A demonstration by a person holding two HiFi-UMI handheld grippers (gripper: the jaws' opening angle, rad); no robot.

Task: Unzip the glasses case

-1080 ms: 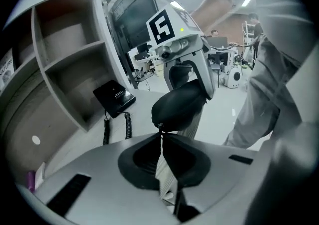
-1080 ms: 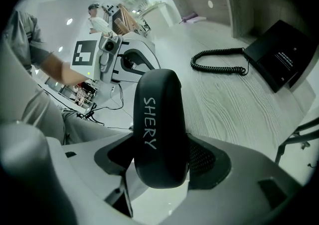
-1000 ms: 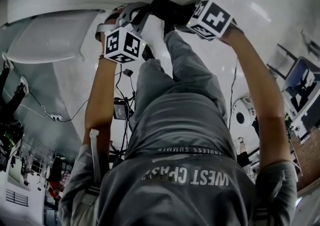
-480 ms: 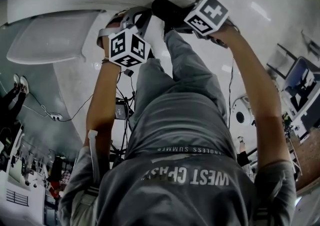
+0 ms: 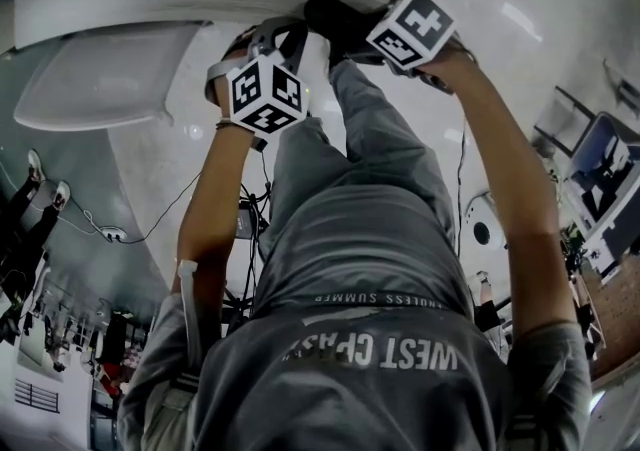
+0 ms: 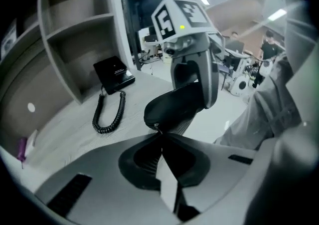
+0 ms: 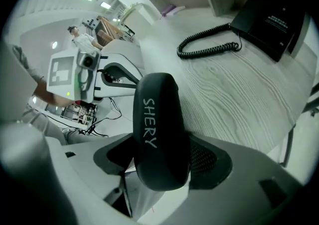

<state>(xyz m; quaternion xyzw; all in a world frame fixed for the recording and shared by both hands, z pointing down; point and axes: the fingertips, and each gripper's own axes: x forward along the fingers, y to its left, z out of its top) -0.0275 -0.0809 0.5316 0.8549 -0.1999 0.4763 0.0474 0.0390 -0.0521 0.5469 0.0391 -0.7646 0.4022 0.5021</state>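
Over wood-grain desk (image 7: 249,99), right tool (image 7: 162,156) grips glasses case (image 7: 157,114), left tool (image 6: 160,138) pinches zipper (image 6: 157,128).

The glasses case (image 7: 158,134) looks smooth and matt black, like faux leather, and its zip pull (image 6: 156,128) is a small glint of metal. The desk (image 7: 239,94) shows pale wood grain. At upper right the telephone (image 7: 271,17) is matt black plastic, its coiled cord (image 7: 207,47) slightly glossy.

glasses case (image 5: 335,21) partly behind the right marker cube (image 5: 415,29), head view
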